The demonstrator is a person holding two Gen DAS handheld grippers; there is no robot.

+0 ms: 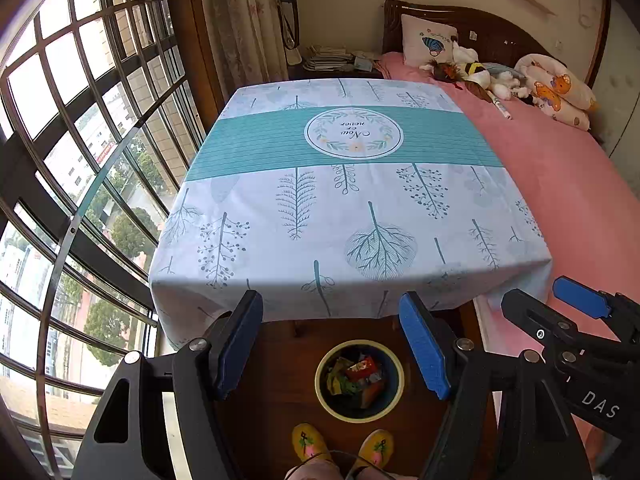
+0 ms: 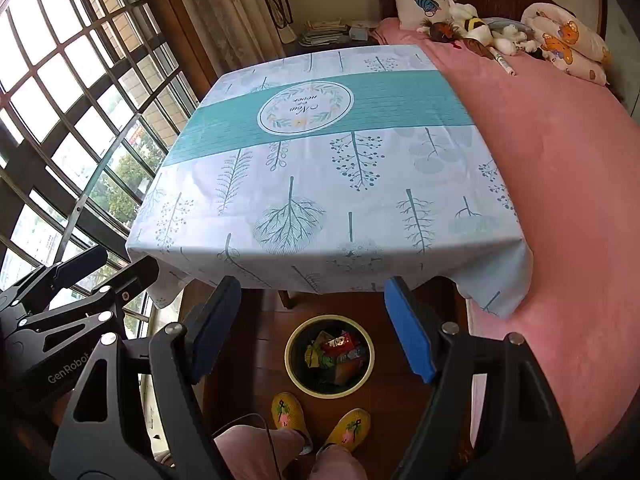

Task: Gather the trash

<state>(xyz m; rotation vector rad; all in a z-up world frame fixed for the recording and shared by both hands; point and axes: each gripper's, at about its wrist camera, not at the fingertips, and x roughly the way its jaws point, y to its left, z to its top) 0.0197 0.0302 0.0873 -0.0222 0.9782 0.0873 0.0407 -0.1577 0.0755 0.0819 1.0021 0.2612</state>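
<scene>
Open left claw [image 1: 332, 344], bin [image 1: 359, 380] below

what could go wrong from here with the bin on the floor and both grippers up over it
1. The round yellow-rimmed bin looks piled with colourful wrappers; more trash might spill out.
2. The bin sits just ahead of the person's yellow slippers; a step forward could tip it.
3. The open left gripper and open right gripper hang near the tablecloth edge; a finger could snag it.

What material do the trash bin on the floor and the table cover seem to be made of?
Trash bin: probably plastic; smooth yellow rim, dark inside, slight sheen. Table cover: likely thin coated fabric or vinyl; printed leaves, hanging edges folding softly at the corners. The wrappers in the bin look like glossy foil or plastic film.
</scene>
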